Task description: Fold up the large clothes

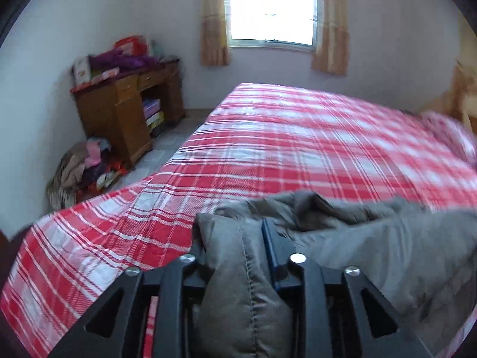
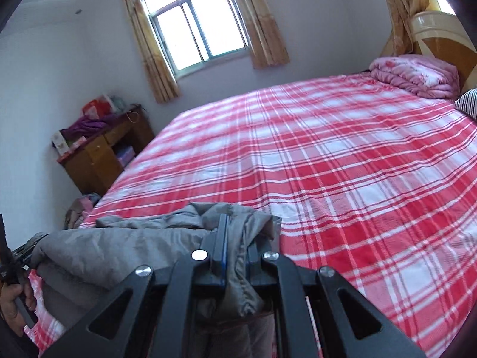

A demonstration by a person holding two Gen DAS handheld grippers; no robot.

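A grey padded garment hangs stretched between my two grippers above the near edge of the bed. My left gripper is shut on a bunched edge of it; quilted grey fabric fills the gap between the fingers. My right gripper is shut on the garment's other end, with fabric pinched between the fingers. The left gripper and the hand holding it show at the left edge of the right wrist view. The lower part of the garment is hidden below the grippers.
The bed has a red and white plaid cover. A folded pink quilt and a striped pillow lie by the headboard. A wooden desk with clutter stands at the left wall, and a pile of clothes lies on the floor.
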